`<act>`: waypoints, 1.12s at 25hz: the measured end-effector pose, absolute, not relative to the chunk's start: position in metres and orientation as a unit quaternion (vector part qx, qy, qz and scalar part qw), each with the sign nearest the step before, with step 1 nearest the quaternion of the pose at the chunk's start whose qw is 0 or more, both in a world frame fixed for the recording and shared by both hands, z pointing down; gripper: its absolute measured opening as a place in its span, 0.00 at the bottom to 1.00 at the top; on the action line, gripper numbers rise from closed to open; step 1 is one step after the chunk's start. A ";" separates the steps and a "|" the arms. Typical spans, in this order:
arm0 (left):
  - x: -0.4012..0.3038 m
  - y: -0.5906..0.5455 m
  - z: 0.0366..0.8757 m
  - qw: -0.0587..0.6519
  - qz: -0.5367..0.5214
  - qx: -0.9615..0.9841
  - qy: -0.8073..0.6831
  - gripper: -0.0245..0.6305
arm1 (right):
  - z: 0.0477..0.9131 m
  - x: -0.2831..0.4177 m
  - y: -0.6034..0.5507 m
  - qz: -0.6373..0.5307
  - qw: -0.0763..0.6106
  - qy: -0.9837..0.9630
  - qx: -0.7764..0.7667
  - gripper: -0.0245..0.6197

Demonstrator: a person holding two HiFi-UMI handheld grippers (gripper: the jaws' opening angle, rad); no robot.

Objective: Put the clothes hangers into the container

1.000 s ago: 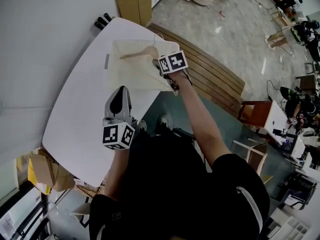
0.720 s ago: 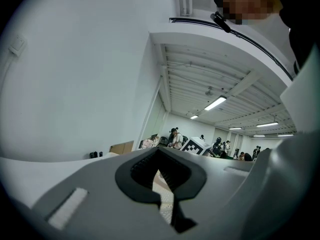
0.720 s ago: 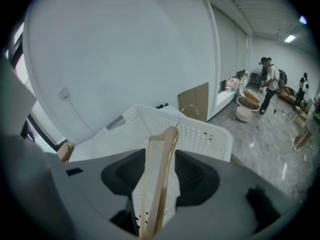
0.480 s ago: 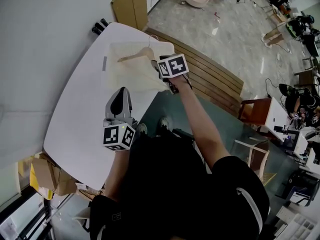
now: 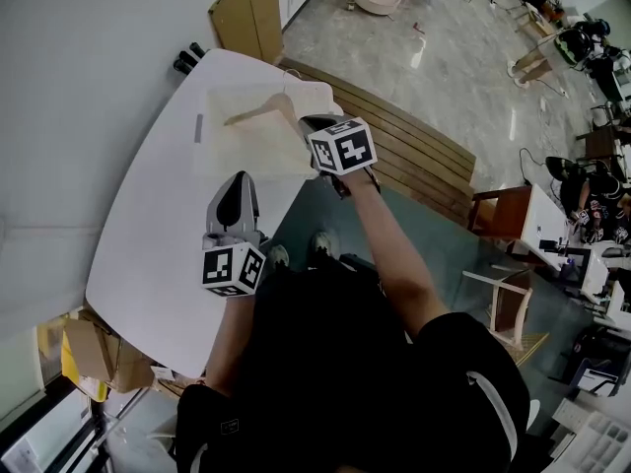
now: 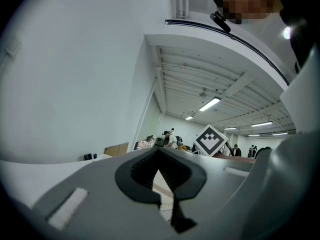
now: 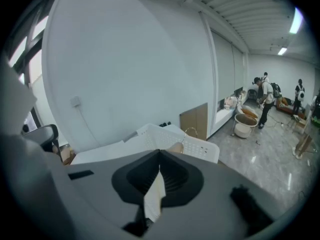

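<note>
A wooden clothes hanger [image 5: 258,111] with a metal hook lies in the cream perforated container [image 5: 212,101] at the far end of the white table [image 5: 148,235]. My right gripper [image 5: 314,124] hovers above the container's near right corner. Its jaws have just been closing and now stand shut with nothing between them. In the right gripper view the container [image 7: 150,134] and the hanger's hook [image 7: 190,131] lie beyond my right gripper [image 7: 159,153]. My left gripper [image 5: 237,179] hangs level over the table nearer me, shut and empty [image 6: 159,150].
A slatted wooden panel [image 5: 414,156] runs along the table's right side above a teal floor mat [image 5: 454,254]. Two dark bottles [image 5: 187,59] and a cardboard sheet [image 5: 251,8] stand past the table's far end. Cardboard boxes [image 5: 89,353] sit at lower left.
My right gripper has lifted up and away from the container's near corner. The hanger stays lying in the container. The left gripper has hardly moved.
</note>
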State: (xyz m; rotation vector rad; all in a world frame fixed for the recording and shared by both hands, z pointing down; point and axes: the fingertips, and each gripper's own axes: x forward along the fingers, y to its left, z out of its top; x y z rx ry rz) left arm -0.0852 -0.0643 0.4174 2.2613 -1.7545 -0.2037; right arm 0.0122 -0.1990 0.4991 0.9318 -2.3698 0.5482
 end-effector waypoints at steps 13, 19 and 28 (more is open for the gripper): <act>-0.067 -0.068 0.413 0.131 -0.067 0.791 -0.594 0.04 | 0.442 0.042 -0.152 0.119 0.165 -0.903 0.379 0.06; -0.063 -0.065 0.416 0.128 -0.069 0.789 -0.597 0.04 | 0.436 0.047 -0.123 0.106 0.113 -0.910 0.386 0.06; -0.054 -0.054 0.427 0.128 -0.055 0.789 -0.598 0.04 | 0.447 0.059 -0.093 0.098 0.081 -0.905 0.405 0.06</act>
